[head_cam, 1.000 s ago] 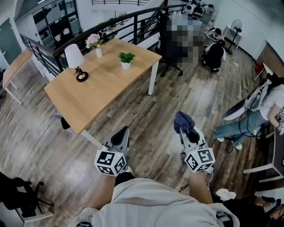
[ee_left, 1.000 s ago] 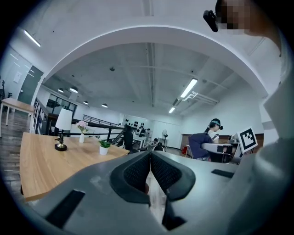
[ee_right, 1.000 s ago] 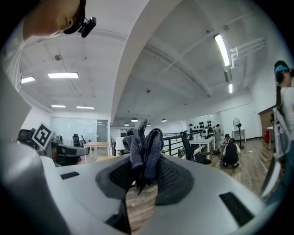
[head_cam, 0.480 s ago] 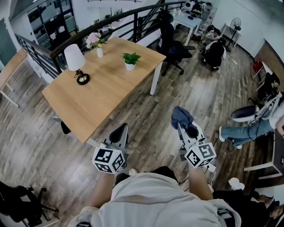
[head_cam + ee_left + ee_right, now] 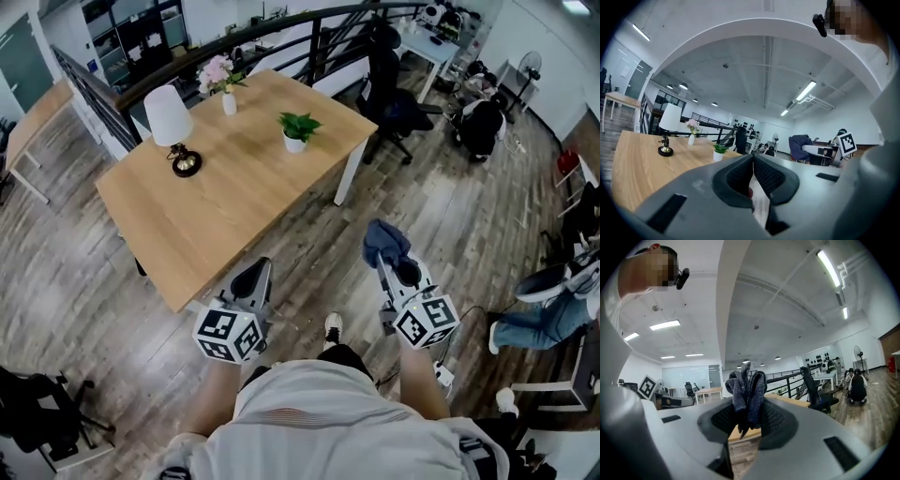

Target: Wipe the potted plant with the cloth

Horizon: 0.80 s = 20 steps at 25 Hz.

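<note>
Below, the wooden table (image 5: 216,202) stands skewed on the plank floor, one corner toward the person. Both grippers are off the table, over the floor by that near corner and its near right edge. The left gripper (image 5: 753,157) has its jaws pressed together with nothing between them. The right gripper (image 5: 747,409) has its jaws clamped on the dark blue cloth (image 5: 746,389), which bunches up above the pads. A white-shaded lamp (image 5: 171,117) stands by the left edge. The potted plant (image 5: 296,129), in a white pot, sits near the right corner, well apart from both grippers. A small vase of pink flowers (image 5: 228,94) stands at the far corner.
</note>
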Available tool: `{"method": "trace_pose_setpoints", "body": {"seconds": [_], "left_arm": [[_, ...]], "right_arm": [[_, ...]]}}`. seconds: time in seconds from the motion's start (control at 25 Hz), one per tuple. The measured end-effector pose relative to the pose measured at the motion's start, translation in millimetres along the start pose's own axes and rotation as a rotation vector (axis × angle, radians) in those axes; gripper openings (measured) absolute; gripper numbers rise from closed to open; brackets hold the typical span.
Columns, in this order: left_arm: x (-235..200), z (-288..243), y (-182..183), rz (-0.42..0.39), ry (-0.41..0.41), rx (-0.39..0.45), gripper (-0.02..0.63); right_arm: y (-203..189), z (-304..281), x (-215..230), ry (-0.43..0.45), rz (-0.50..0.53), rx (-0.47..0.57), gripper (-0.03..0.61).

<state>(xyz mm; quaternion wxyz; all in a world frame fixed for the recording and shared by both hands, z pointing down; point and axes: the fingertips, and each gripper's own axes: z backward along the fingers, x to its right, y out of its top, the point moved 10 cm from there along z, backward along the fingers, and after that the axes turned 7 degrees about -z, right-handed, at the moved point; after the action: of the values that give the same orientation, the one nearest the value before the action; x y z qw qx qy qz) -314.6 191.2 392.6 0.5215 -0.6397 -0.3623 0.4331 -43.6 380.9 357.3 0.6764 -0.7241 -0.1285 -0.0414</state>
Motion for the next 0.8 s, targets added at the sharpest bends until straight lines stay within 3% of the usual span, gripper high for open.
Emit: {"method": "trace_pose_setpoints", "body": {"seconds": [0.32, 0.56, 0.8], "left_arm": [[-3, -111, 28, -0.017, 0.086, 0.01, 0.02], [7, -185, 29, 0.006, 0.167, -0.003, 0.02], [-6, -231, 27, 0.043, 0.232, -0.028, 0.02]], "right_arm": [[38, -85, 105, 0.111, -0.026, -0.007, 0.153], [50, -131, 194, 0.181, -0.059, -0.048, 0.153], [54, -183, 240, 0.245, -0.089, -0.068, 0.153]]}}
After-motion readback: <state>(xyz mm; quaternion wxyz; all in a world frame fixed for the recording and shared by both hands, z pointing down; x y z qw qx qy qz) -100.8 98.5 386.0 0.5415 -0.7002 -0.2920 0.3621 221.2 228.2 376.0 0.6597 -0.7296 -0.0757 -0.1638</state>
